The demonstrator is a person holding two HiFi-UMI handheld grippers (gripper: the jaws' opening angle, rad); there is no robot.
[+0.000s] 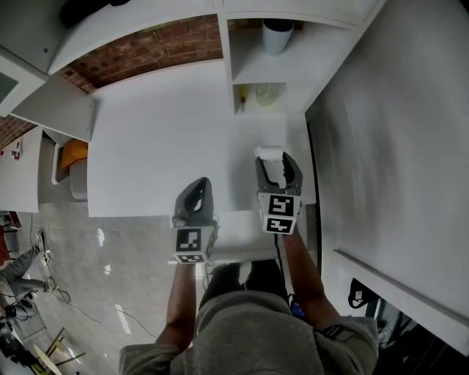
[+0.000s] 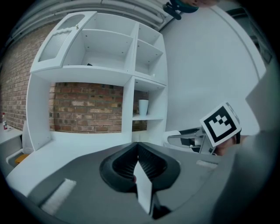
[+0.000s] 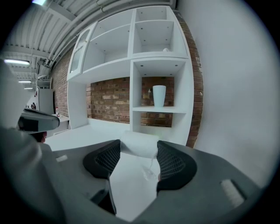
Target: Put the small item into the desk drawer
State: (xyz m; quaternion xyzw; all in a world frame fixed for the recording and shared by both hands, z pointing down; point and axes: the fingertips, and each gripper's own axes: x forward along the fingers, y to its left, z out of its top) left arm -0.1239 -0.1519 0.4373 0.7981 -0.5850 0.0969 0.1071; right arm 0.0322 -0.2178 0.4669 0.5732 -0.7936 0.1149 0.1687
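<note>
The right gripper (image 3: 137, 151) pinches a small white roll (image 1: 268, 152) at its tips, above the right side of the white surface (image 1: 161, 132). Just to its left, the left gripper (image 2: 138, 152) is pressed together, empty. A white cup (image 3: 159, 95) stands on the far shelf (image 3: 158, 110).

A smooth white desk top (image 1: 161, 146) runs along a wall of red brick (image 1: 146, 47). On its far right part stands a tall white shelf unit with open compartments (image 3: 131, 65). In one low compartment at the right, a white cup (image 3: 159, 95) stands upright. At the right side rises a plain white wall (image 1: 396, 146). A floor of glossy grey tiles (image 1: 110, 256) lies below the desk edge, with thin cables (image 1: 44, 289) at the left. Long tube lamps (image 3: 15, 61) shine under a ribbed grey ceiling (image 3: 74, 8).
</note>
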